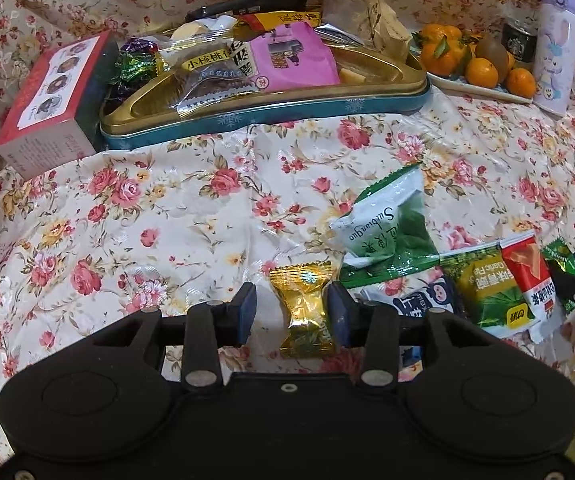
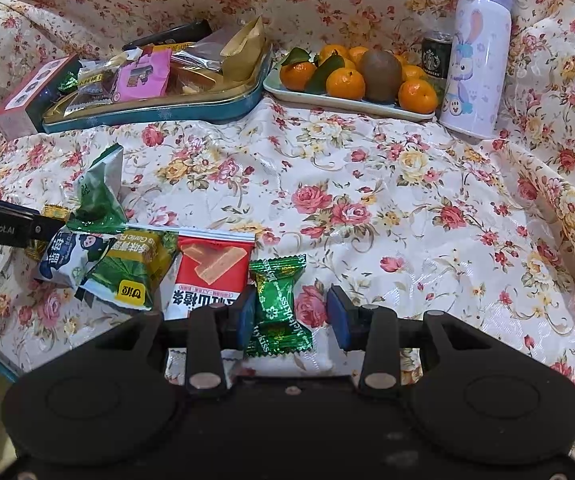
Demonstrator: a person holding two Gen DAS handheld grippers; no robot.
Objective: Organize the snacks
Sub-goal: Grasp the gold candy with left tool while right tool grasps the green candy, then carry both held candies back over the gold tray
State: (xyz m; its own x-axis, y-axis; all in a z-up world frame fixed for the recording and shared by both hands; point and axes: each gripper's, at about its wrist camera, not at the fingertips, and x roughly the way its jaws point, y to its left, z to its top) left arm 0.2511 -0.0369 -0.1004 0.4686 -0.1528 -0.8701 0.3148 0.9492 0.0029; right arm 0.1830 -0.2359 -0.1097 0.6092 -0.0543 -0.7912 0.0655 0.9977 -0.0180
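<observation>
In the left wrist view a gold-wrapped candy (image 1: 303, 308) lies on the floral cloth between the pads of my left gripper (image 1: 292, 312). The right pad is against the candy and the left pad stands clear, so the gripper is open. In the right wrist view a green-wrapped candy (image 2: 279, 308) lies between the pads of my right gripper (image 2: 291, 316). It rests beside the left pad with a gap to the right one, and this gripper is open too. A green-white packet (image 1: 387, 224), a garlic packet (image 2: 135, 268) and a red packet (image 2: 207, 272) lie between the two grippers.
A teal-and-gold tin (image 1: 263, 108) piled with several snacks stands at the back, with a red box (image 1: 47, 92) to its left. A plate (image 2: 347, 106) of tangerines and a kiwi, a dark can (image 2: 435, 56) and a lilac bottle (image 2: 475, 60) stand at the back right.
</observation>
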